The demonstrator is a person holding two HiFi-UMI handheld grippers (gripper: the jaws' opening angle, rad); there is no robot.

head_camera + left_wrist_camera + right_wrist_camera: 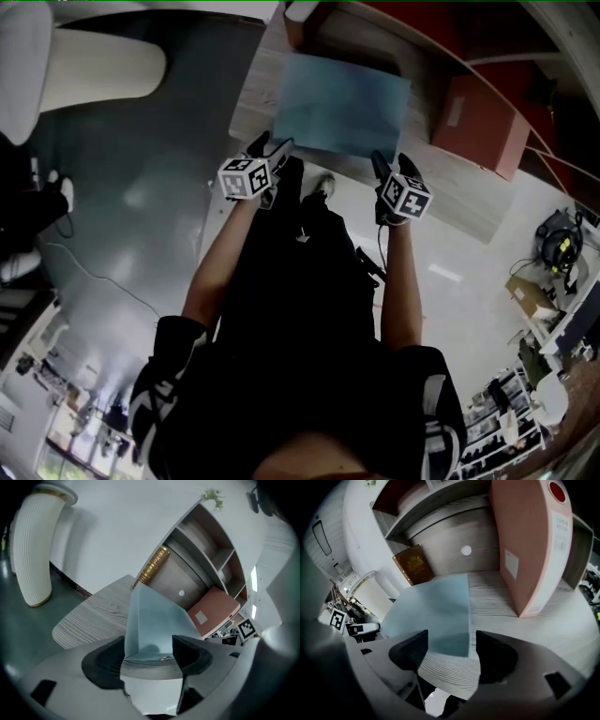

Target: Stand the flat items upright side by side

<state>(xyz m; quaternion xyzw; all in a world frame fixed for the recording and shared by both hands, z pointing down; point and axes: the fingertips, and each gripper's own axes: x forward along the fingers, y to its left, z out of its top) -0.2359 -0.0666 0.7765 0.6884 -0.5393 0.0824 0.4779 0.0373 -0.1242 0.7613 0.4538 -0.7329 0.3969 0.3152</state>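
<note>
A pale blue flat item (342,103) lies flat on the wooden surface (466,200), its near edge close to the front. My left gripper (272,150) stands open at its near left corner. In the left gripper view that corner of the blue item (154,620) sits between the spread jaws of the gripper (149,649), untouched. My right gripper (391,167) is open at the near right corner. The blue item (431,609) reaches between the gripper's (449,649) jaws with gaps on both sides. A salmon-pink flat box (478,122) (529,541) stands upright to the right. A brown gilt book (414,564) (152,566) leans at the back.
The surface backs onto wooden shelf compartments (206,541). A white ribbed column (33,550) stands on the grey floor to the left. The front edge of the wood (450,674) lies just under both grippers. Clutter and cables lie on the floor at the right (558,239).
</note>
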